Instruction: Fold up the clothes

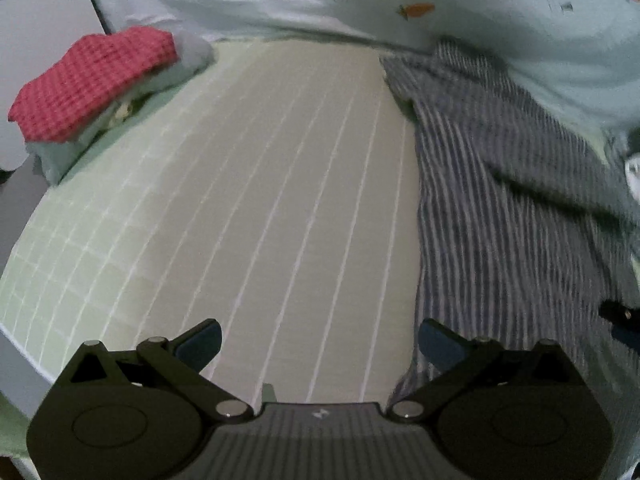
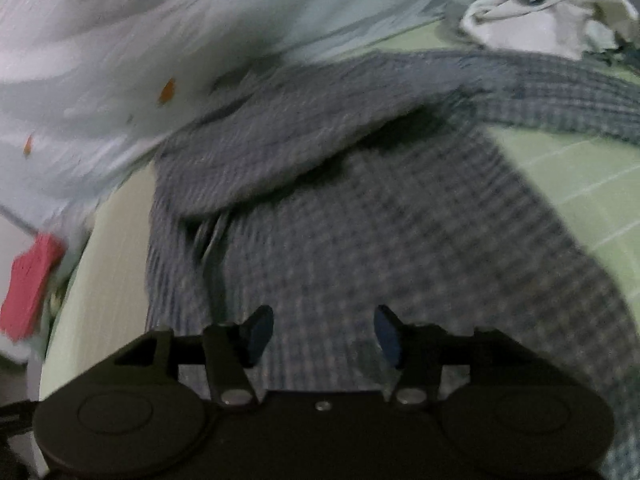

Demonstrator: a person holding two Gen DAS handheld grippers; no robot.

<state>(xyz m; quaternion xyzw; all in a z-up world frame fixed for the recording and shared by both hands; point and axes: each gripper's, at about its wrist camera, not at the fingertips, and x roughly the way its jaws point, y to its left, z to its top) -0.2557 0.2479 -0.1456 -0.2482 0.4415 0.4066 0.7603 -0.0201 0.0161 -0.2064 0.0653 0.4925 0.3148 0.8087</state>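
- The blue-and-white checked garment [image 2: 360, 208] lies spread over the middle of the right wrist view and down the right side of the left wrist view [image 1: 520, 200], on a pale green gridded bed sheet [image 1: 280, 200]. 1 flap is doubled over its upper part, and a long strip runs off to the upper right; it looks only partly folded.
- The left gripper [image 1: 320, 344] hangs over bare sheet at the bottom of its frame, jaws wide apart, holding nothing.
- The right gripper [image 2: 324, 336] hovers low over the garment, jaws parted with cloth showing between the pads; whether they touch the fabric I cannot tell.
- To fold well, I judge each tool should pinch an edge or corner, not the middle, and lift both sides evenly so the layers stay flat.
- A red checked cloth [image 1: 96, 84] tops a small stack in the upper left.
- A pale printed quilt [image 1: 400, 8] crowds the top edge, overlapping the garment.
- Crumpled white fabric [image 2: 540, 16] sits upper right, near the strip.
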